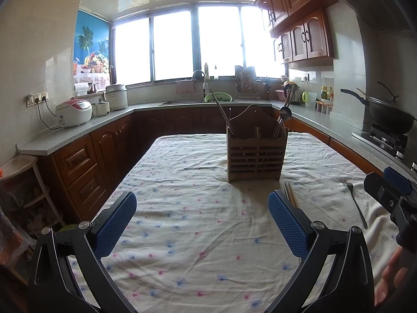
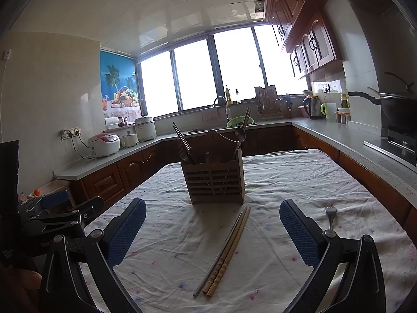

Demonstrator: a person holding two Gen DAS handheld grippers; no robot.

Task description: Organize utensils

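A slatted wooden utensil holder (image 1: 256,154) (image 2: 215,180) stands on the cloth-covered table and holds chopsticks, a spoon (image 2: 239,133) and a fork. Loose chopsticks (image 2: 226,250) lie in front of it, between my right gripper's fingers; their tips show in the left wrist view (image 1: 290,194). A metal fork (image 2: 330,215) (image 1: 355,203) lies to the right. My left gripper (image 1: 202,204) is open and empty above the cloth. My right gripper (image 2: 212,212) is open and empty over the chopsticks, and it shows at the left wrist view's right edge (image 1: 391,190).
The table wears a white floral cloth (image 1: 195,234) (image 2: 299,177). Counters ring the room with rice cookers (image 1: 74,112), a sink (image 1: 198,100), a kettle (image 2: 314,107) and a wok on the stove (image 1: 391,117). A shelf stands at the left (image 1: 23,190).
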